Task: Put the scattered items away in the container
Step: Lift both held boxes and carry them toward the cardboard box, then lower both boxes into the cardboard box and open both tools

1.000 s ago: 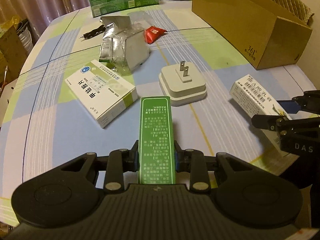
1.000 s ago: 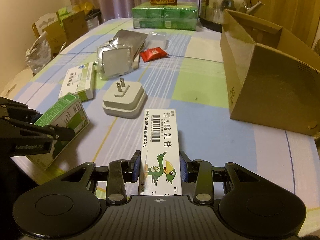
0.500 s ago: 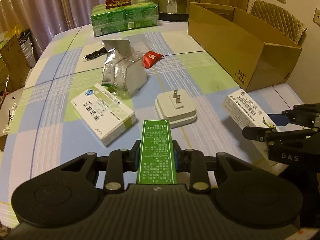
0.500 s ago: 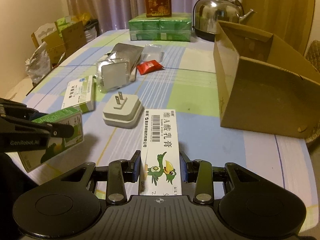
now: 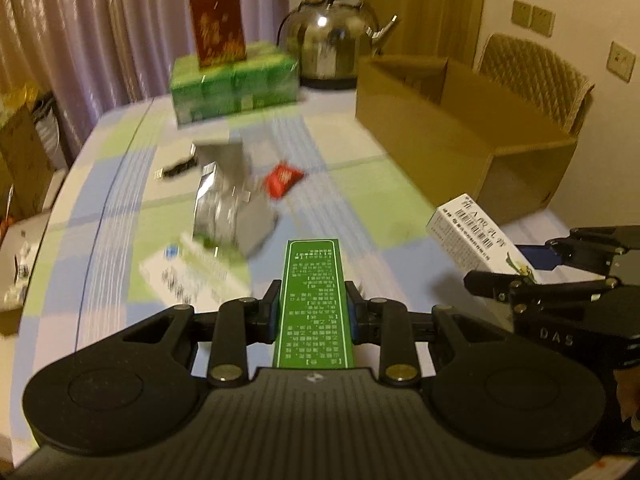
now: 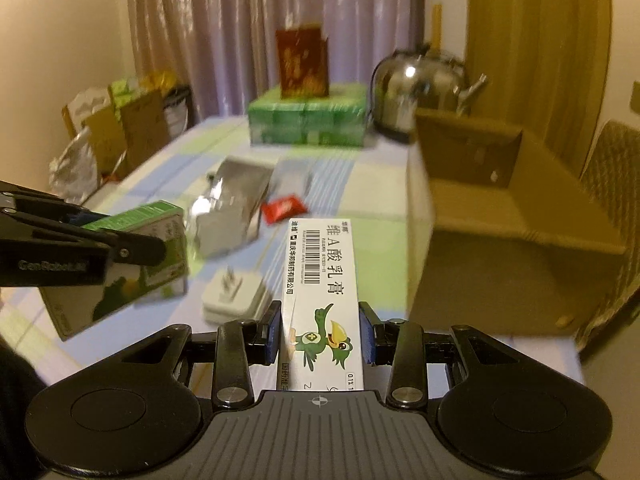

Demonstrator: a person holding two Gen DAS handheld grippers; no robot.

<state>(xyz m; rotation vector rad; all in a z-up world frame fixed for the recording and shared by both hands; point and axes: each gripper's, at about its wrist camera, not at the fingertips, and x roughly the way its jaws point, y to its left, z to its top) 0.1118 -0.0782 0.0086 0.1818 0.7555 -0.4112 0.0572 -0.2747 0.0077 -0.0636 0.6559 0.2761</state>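
Observation:
My left gripper [image 5: 313,306] is shut on a narrow green box [image 5: 313,300], held above the checked tablecloth. My right gripper [image 6: 321,330] is shut on a white box with a green bird print [image 6: 322,296]. Each gripper shows in the other's view: the right one [image 5: 560,276] at the right with its white box [image 5: 476,236], the left one [image 6: 80,244] at the left with the green box [image 6: 144,240]. The open cardboard box [image 5: 452,140], the container, stands at the right [image 6: 500,220]. On the table lie a white plug adapter [image 6: 234,294], silver foil packs [image 5: 228,208], a red sachet [image 5: 284,178] and a white-green medicine box [image 5: 192,276].
At the back stand a stack of green packs [image 5: 236,84] with a red box on top and a steel kettle [image 5: 332,48]. A black cable [image 5: 178,166] lies left of the foil packs. A chair [image 5: 536,76] is behind the cardboard box. Bags and cartons [image 6: 120,128] sit off the table's left side.
Both grippers have risen with their boxes still held, and the views have tilted up, so the table items sit lower and the kettle, curtain and cardboard box interior show more.

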